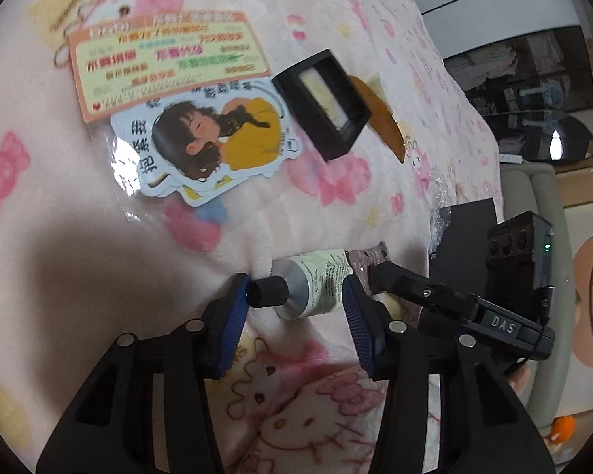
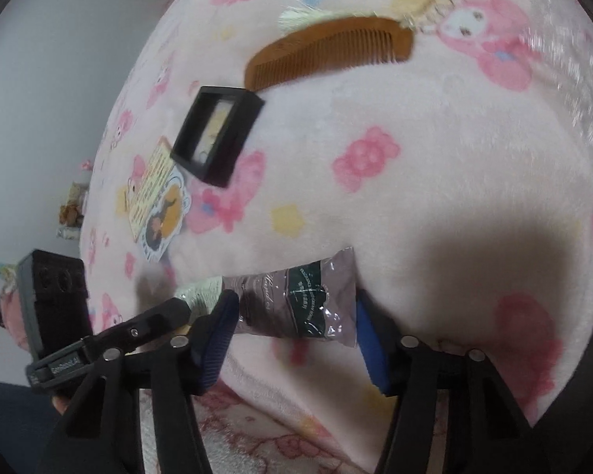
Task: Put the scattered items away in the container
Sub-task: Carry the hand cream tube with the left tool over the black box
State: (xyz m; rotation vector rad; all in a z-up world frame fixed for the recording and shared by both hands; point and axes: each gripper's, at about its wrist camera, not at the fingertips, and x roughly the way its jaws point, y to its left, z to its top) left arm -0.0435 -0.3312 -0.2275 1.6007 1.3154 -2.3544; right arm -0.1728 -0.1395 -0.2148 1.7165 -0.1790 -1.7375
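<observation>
While the left wrist view shows the left gripper with its fingers grasping a cream tube by cap and body, only the right wrist view shows the right gripper with fingers clamped on a plastic-wrapped sachet, plus the whole wooden comb. Both lie on a pink cartoon blanket; a black box and sticker pack lie well apart.
</observation>
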